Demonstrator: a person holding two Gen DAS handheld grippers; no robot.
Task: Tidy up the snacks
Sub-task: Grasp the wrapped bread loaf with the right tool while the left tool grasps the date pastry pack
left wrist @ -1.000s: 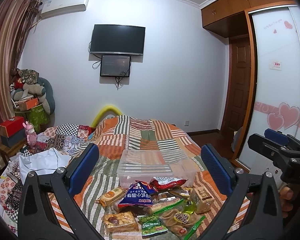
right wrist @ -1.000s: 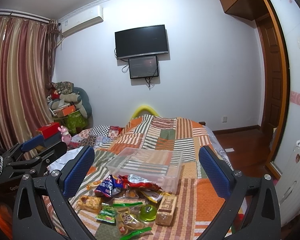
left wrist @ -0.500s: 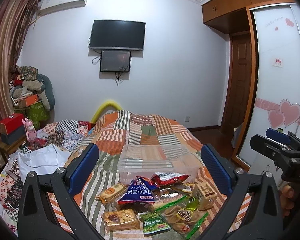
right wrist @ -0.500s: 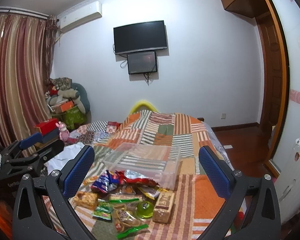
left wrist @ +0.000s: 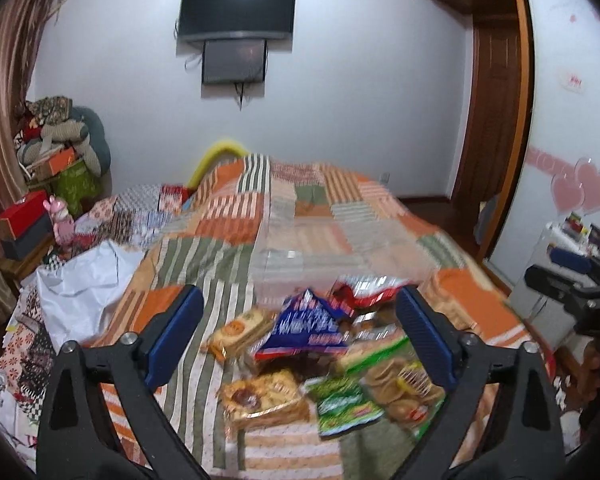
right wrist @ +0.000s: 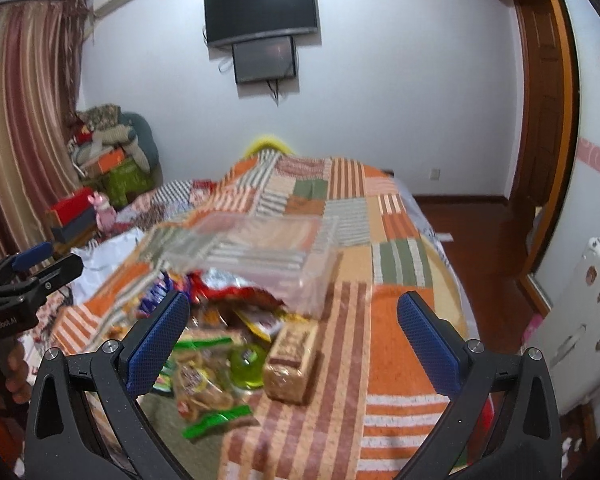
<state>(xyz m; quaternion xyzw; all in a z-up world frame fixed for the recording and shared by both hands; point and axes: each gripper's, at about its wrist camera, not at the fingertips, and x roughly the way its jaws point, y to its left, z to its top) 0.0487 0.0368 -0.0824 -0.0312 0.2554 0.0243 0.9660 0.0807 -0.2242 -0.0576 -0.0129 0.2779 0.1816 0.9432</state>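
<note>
Both grippers have dipped toward the snacks (left wrist: pixel 312 344).

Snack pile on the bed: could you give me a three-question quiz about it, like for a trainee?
1. True or false: the left gripper holds a snack.
2. Where is the clear bin relative to the snack pile? A) beyond it B) under it C) on the floor
3. Fill in: the pointed bag on top of the pile is mostly ____.

Key: 1 false, both grippers, right too, are open and empty. 2 A. 3 blue.
</note>
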